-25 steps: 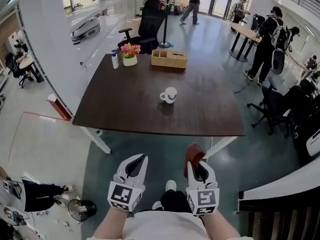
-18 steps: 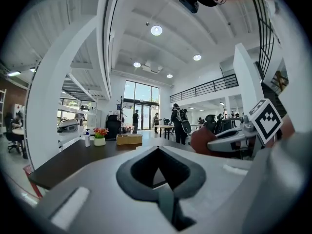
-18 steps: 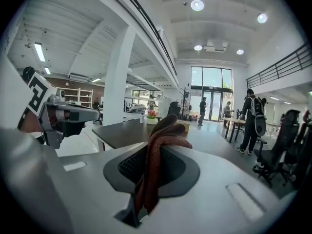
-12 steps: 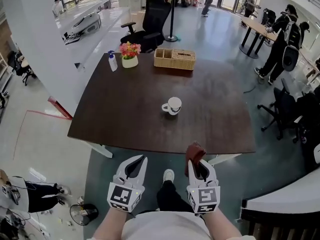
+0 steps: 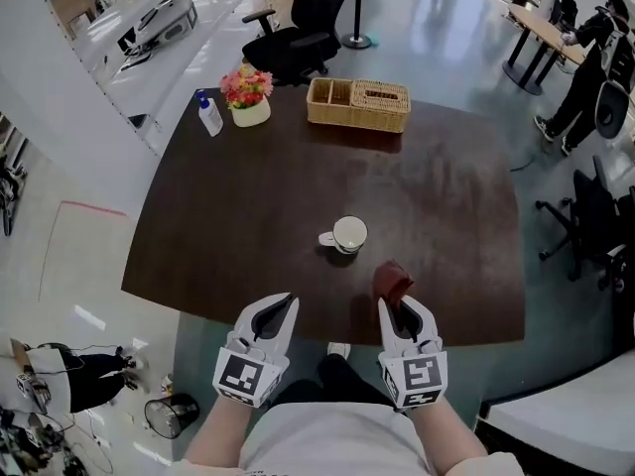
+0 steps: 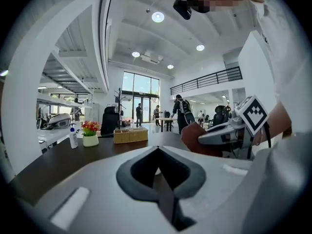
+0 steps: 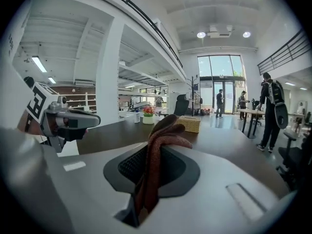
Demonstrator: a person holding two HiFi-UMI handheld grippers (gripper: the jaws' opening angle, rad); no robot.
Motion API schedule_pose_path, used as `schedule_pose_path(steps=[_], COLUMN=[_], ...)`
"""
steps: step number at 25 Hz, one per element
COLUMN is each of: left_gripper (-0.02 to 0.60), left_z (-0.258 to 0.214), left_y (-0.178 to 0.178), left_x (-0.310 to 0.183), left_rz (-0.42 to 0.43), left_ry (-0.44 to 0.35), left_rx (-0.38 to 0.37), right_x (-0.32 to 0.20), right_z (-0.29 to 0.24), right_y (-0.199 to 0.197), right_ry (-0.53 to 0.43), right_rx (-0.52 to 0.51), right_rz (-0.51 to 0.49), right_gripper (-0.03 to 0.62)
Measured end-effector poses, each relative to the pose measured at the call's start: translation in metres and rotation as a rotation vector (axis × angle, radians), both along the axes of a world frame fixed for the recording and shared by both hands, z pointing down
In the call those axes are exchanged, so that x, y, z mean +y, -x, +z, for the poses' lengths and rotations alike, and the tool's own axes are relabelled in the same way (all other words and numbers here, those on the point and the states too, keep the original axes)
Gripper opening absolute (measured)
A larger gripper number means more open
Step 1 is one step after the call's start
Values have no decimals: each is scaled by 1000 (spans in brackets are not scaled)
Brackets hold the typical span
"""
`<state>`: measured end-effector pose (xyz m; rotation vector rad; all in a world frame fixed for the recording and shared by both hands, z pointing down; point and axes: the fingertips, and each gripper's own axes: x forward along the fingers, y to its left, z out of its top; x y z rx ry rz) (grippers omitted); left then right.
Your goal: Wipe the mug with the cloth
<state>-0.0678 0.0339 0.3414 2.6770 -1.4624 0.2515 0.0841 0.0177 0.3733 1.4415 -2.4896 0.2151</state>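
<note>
The table top looks like dark stained wood, matt with a faint streaky sheen. The mug is white and glossy, probably glazed ceramic. The cloth is rust-brown with a soft, nubbly weave. The left gripper and right gripper have smooth matt pale-grey plastic shells; the right one's dark pads are finely ribbed. The basket is woven wicker, and the floor is polished and reflective.

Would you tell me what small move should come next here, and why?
Probably open the left gripper and reach for the mug, whose handle points left: its jaws are together and empty, while the right gripper grips the cloth.
</note>
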Motion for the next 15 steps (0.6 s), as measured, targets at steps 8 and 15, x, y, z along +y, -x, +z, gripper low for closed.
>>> schedule_pose_path(steps=[8,15], left_gripper=[0,43], left_z=[50,101], left_y=[-2,-3], left_x=[-48,-83], left_rz=[11,86], left_ry=[61,107], left_rx=[-39,-94], right_x=[-40,-51], right_z=[28,59], right_y=[21,46], right_ry=[54,112], right_rx=[-24,-30], right_rz=[-109,-204], right_gripper=[78,78])
